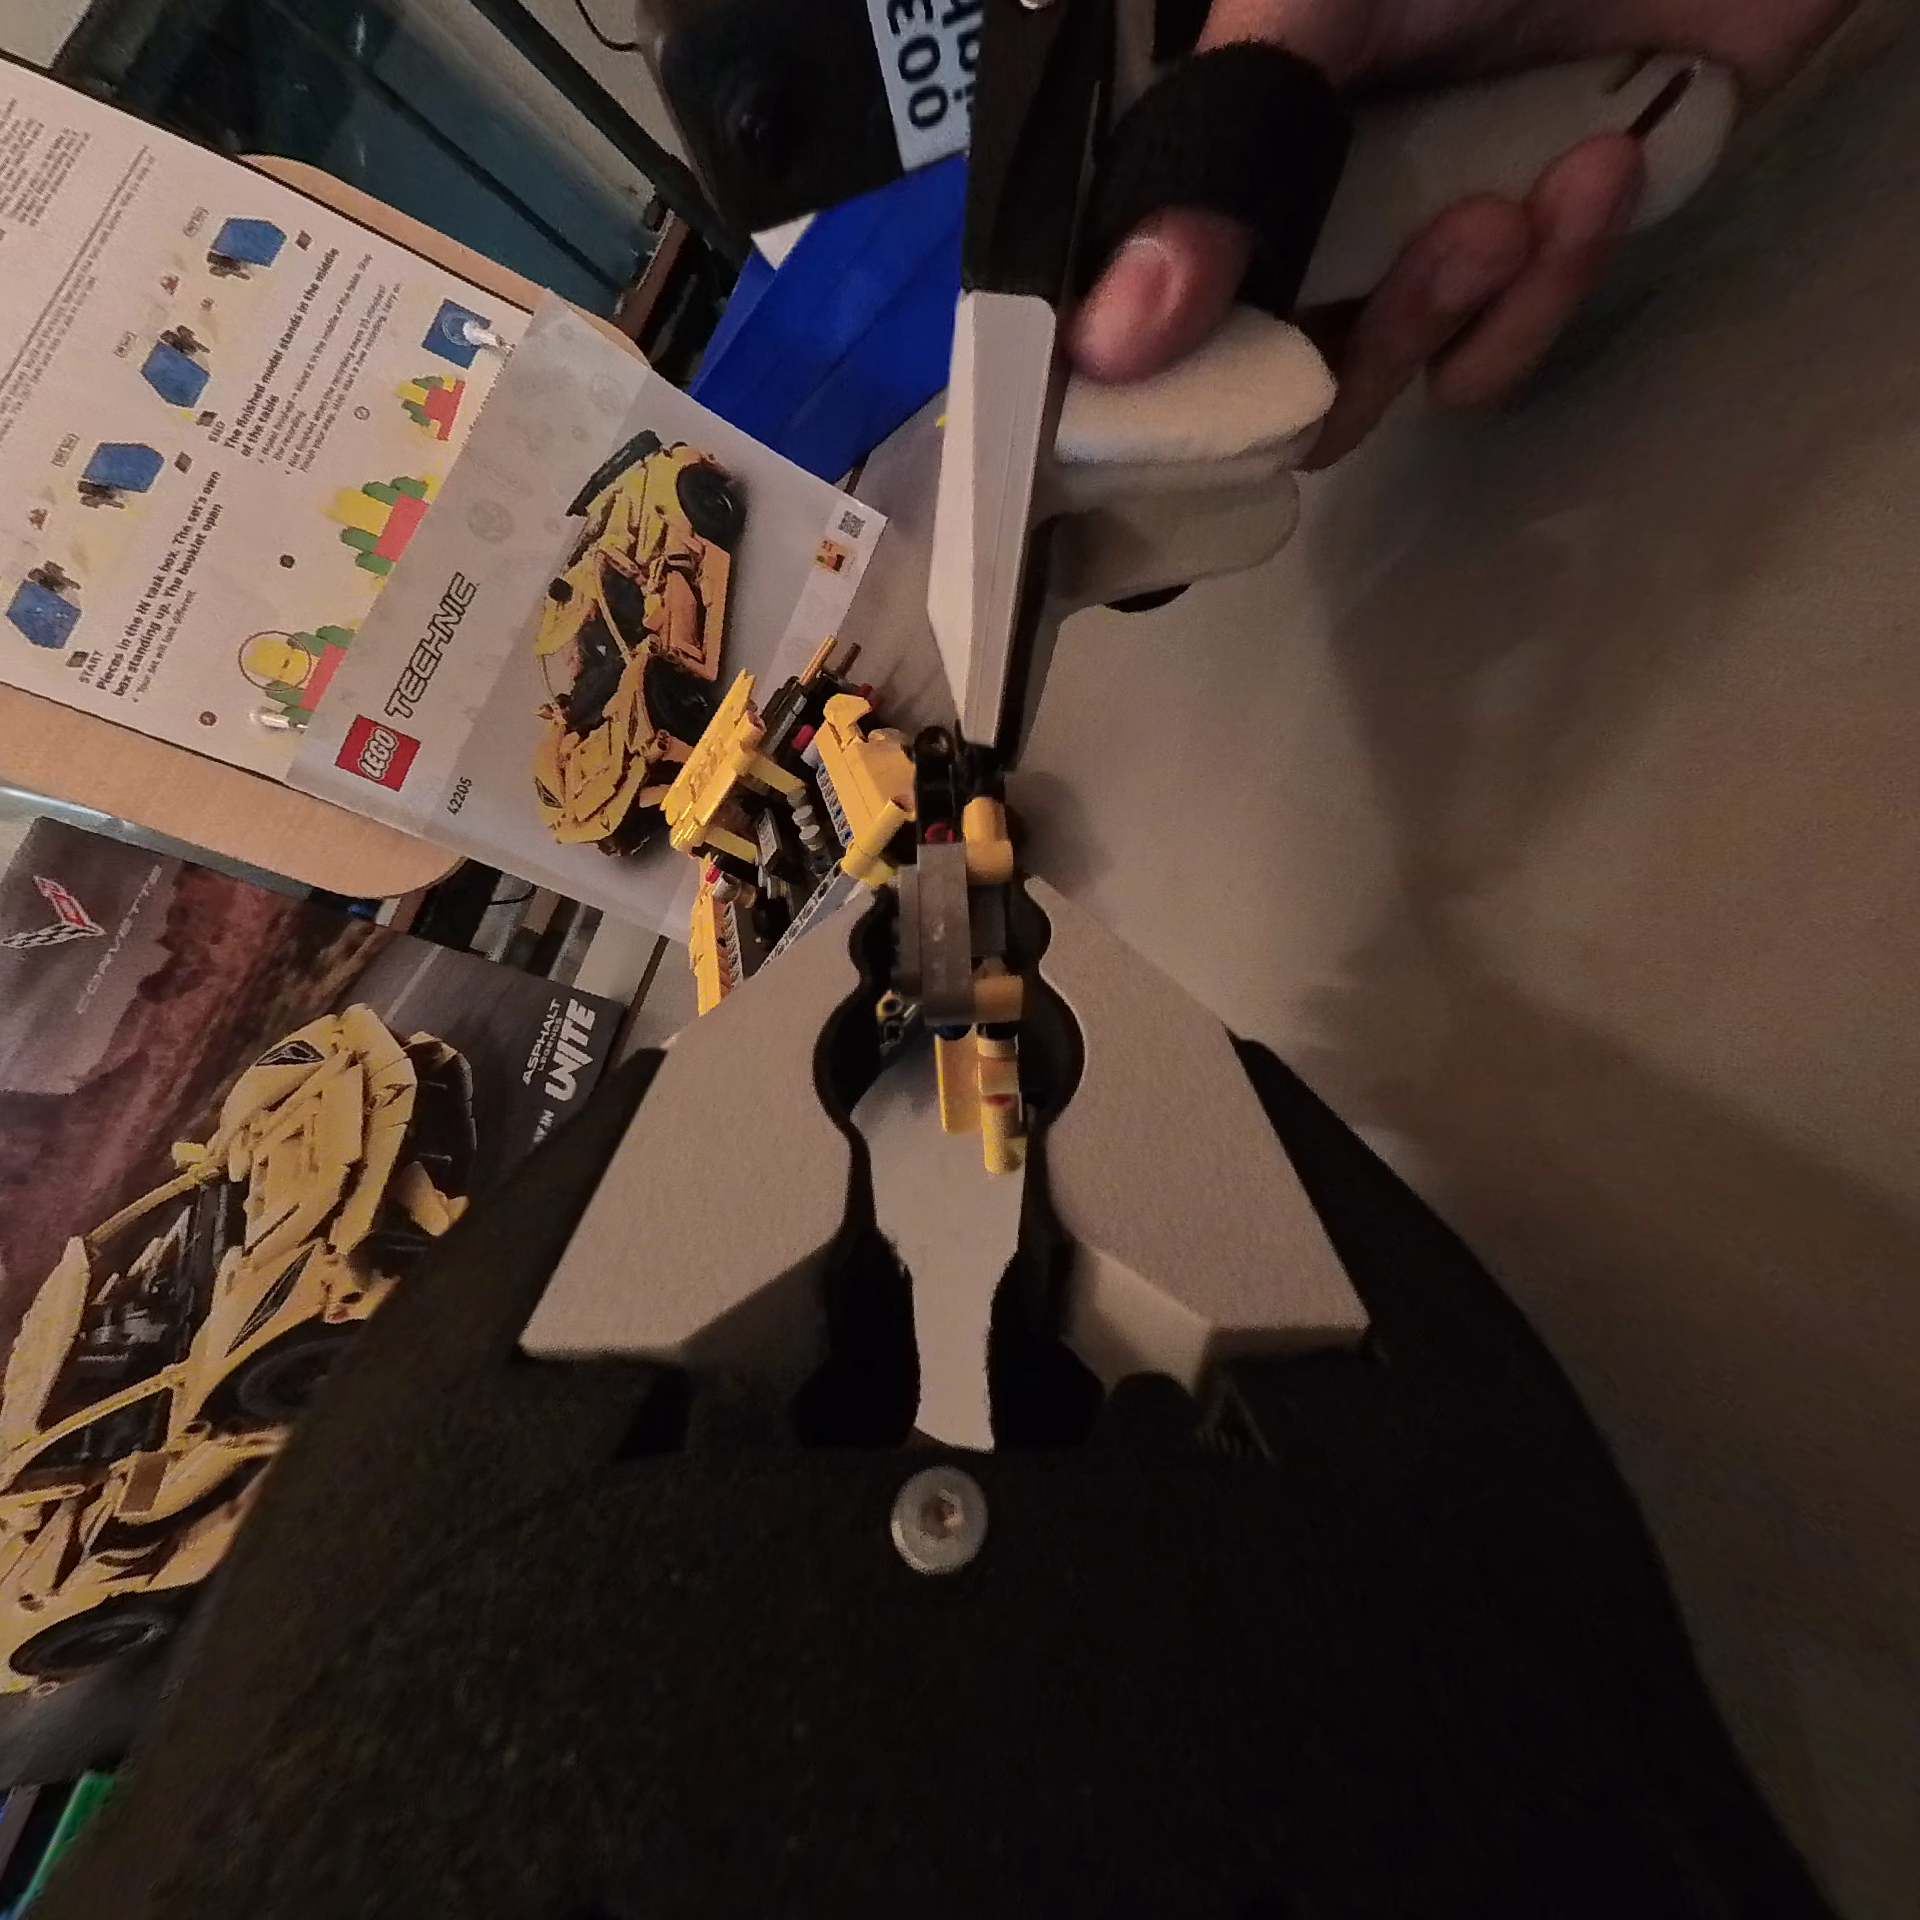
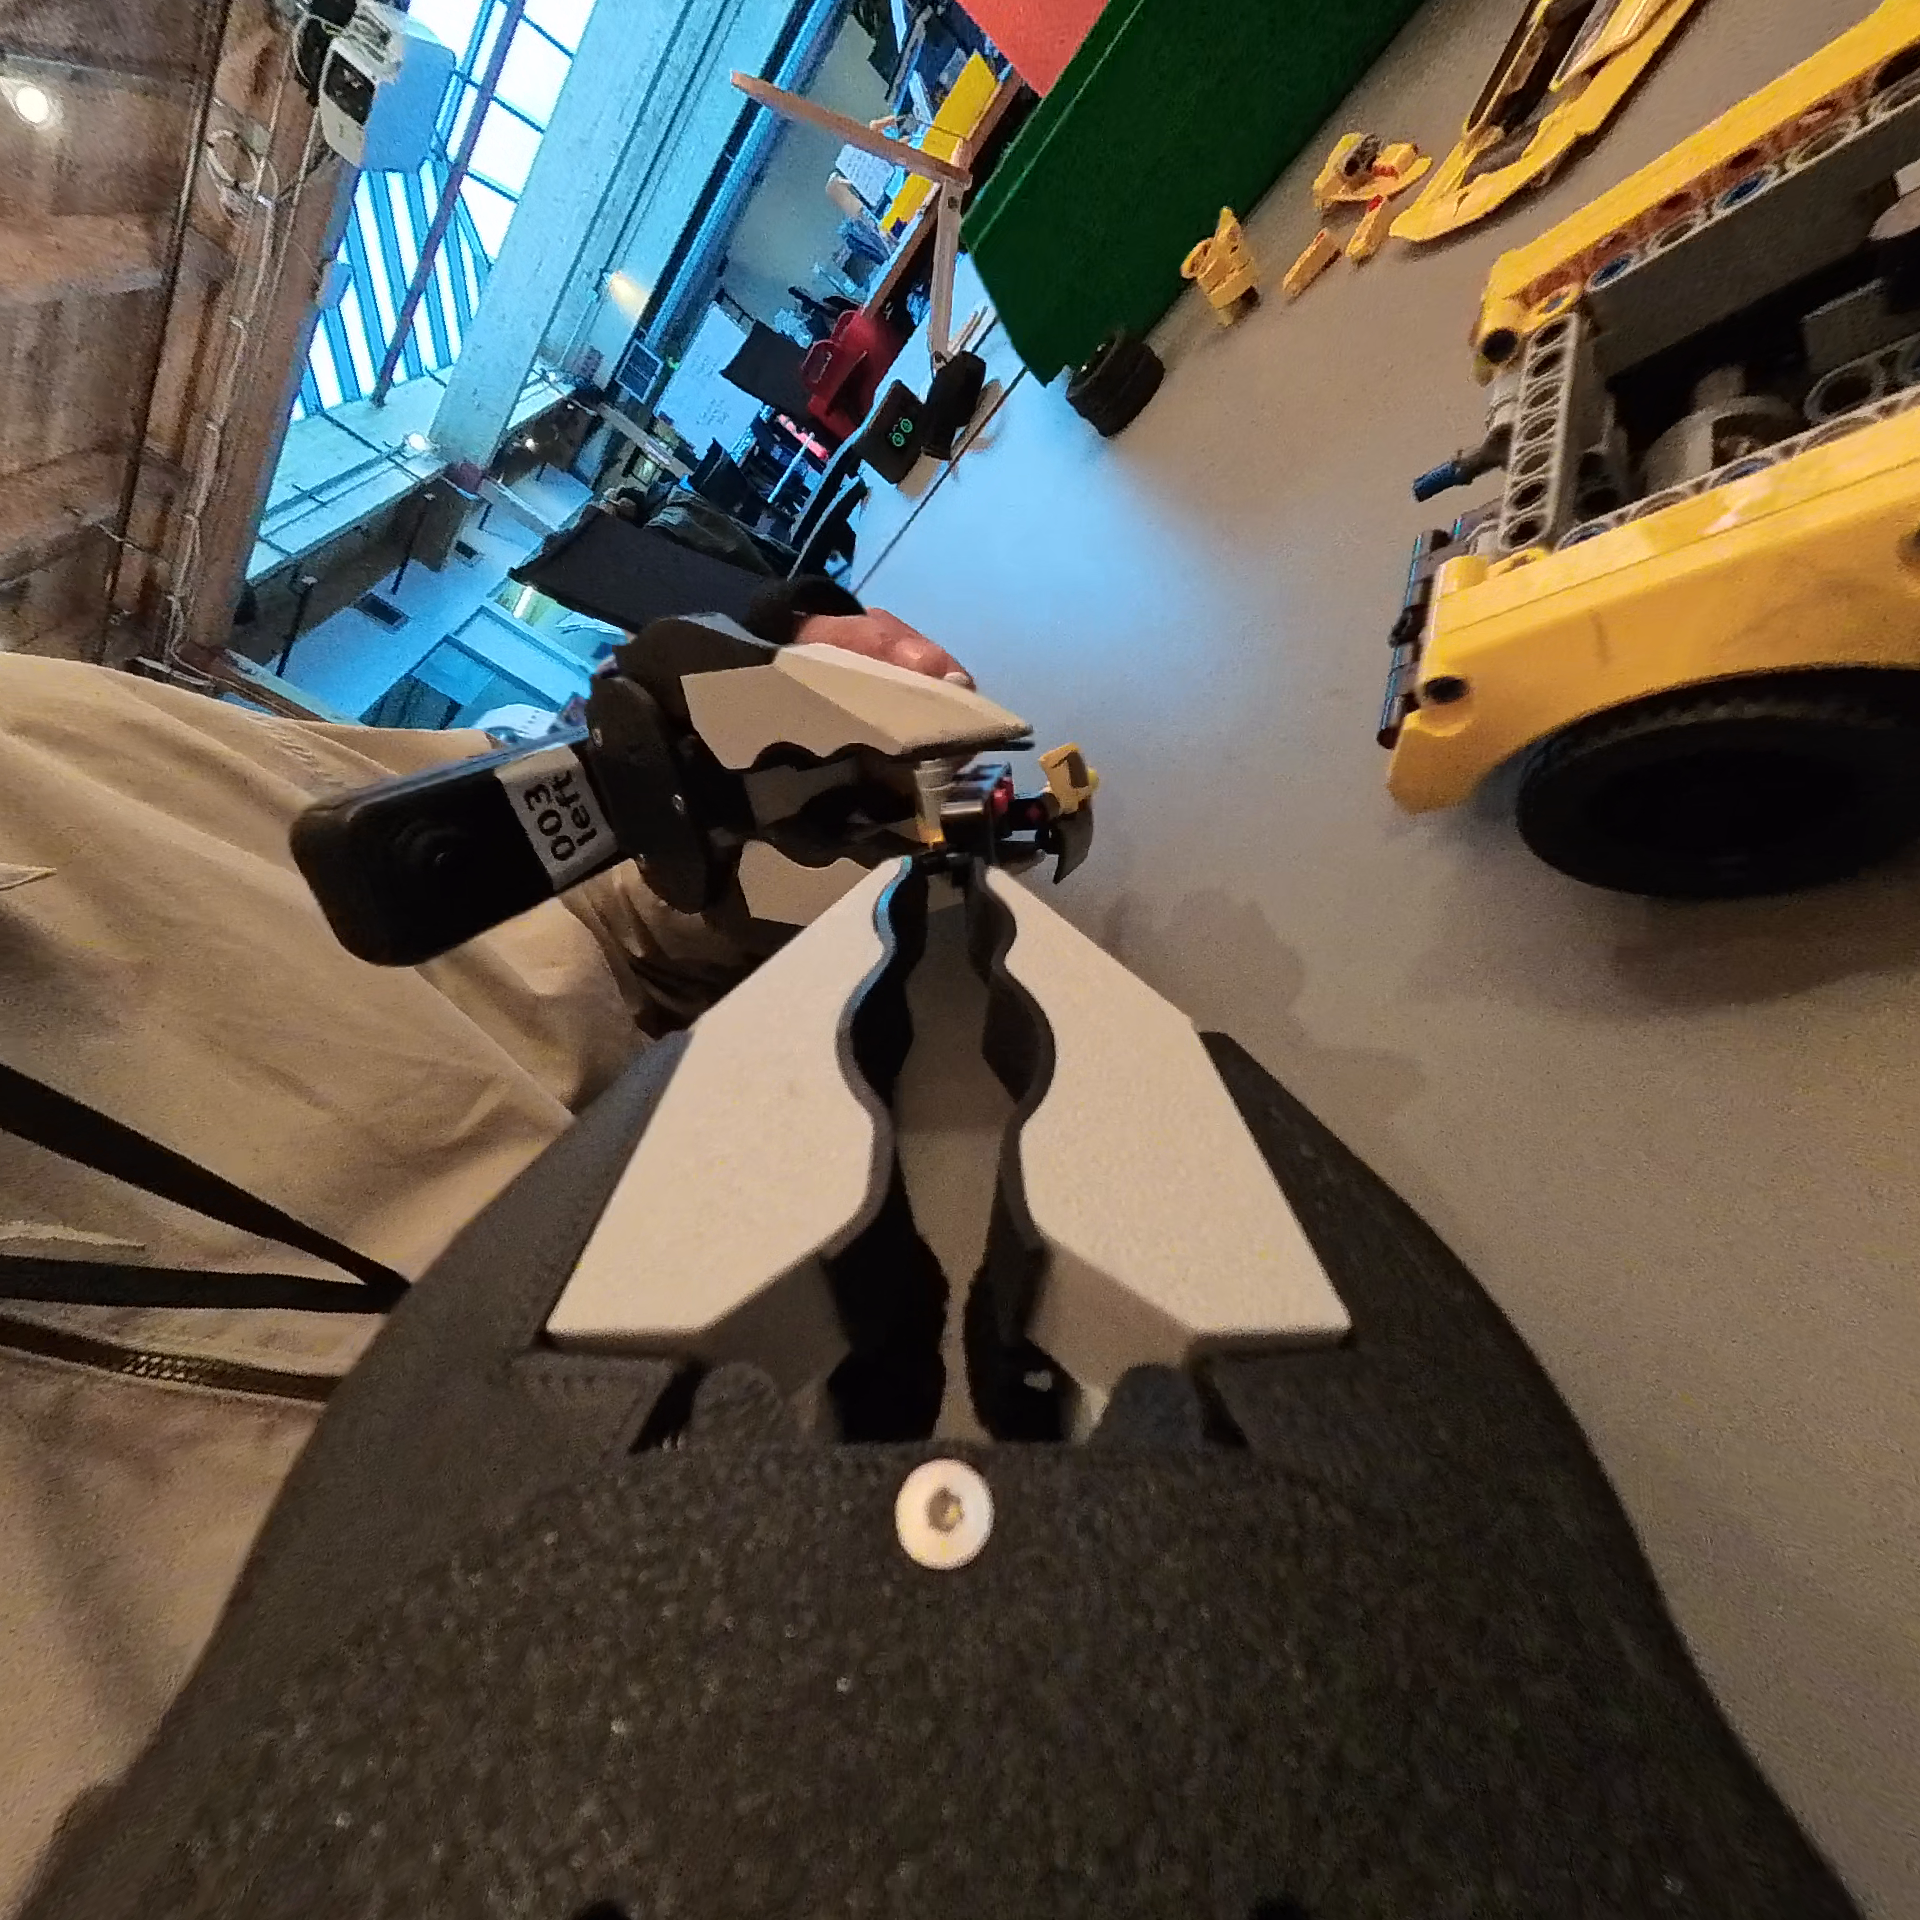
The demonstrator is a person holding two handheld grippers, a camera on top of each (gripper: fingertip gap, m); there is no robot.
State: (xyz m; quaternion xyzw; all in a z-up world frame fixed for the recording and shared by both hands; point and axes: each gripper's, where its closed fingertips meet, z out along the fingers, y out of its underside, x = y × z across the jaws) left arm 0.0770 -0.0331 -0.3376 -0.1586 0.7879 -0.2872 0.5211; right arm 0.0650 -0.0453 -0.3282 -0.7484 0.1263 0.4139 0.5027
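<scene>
Yellow-and-grey brick assembly (image 1: pixel 961 935) (long axis along fingers) clamped between left tongs (image 1: pixel 951 914).

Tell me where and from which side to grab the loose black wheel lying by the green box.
Judging from the right wrist view, grip the black wheel across its tread, coming from the open table side. The green box sits right behind it, leaving little room for a finger there; how it lies isn't clear.
</scene>
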